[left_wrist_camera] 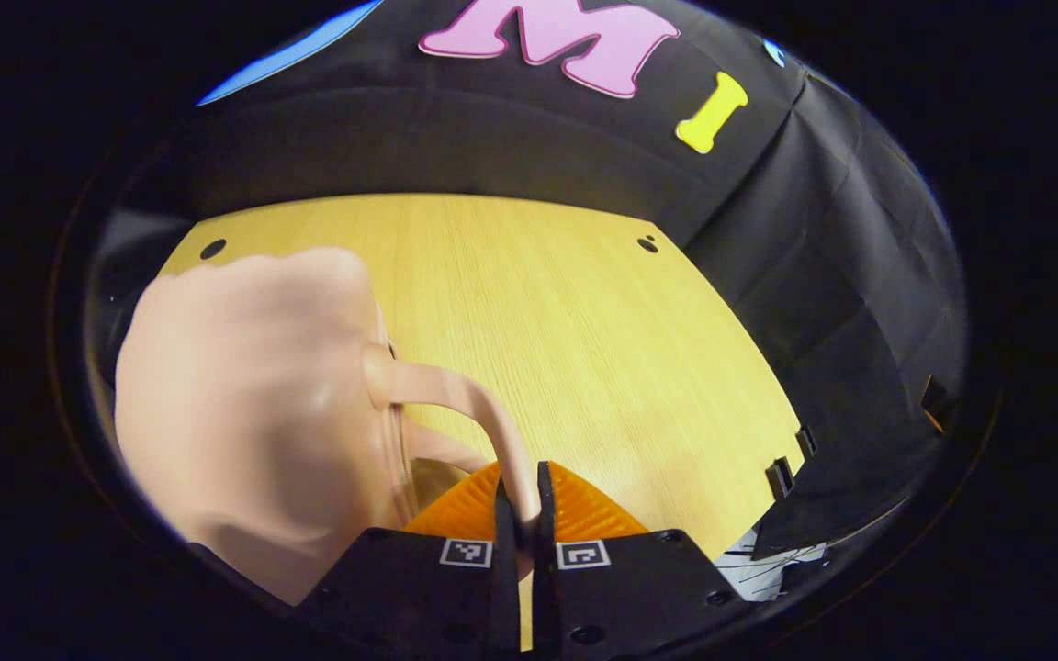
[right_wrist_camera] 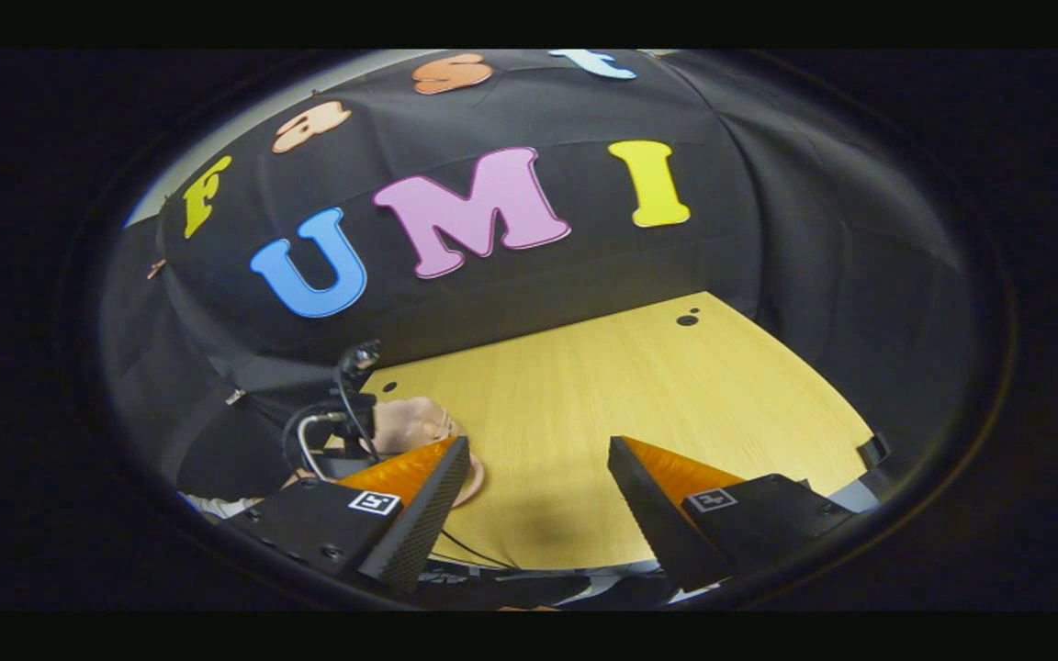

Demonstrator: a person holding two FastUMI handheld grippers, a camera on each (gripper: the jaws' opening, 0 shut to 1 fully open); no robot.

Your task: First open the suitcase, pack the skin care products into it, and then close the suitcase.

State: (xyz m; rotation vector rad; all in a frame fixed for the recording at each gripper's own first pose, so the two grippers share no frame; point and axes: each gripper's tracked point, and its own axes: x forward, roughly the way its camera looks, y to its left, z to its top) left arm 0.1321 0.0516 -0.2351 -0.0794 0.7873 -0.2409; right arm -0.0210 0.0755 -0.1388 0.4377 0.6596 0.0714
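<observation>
Black cloth walls close round a pale wooden desk with small dark holes near its far corners.

In the left gripper view, the left tongs are closed tight on the thin looped handle of a soft, peach-coloured suitcase, both fingers pressing on the strap where it passes between them. The suitcase body bulges toward the desk's left edge, reaching back close to the far left corner, and its handle arcs from the body's right side down into the tongs. Whether its lid is open or closed cannot be told.

In the right gripper view, the right tongs stand wide open with nothing between the fingers, above bare desk near the front edge. Beyond their left finger, by the desk's left edge, a bit of the same peach suitcase shows, with the other gripper's dark body and cables just beside it.
</observation>
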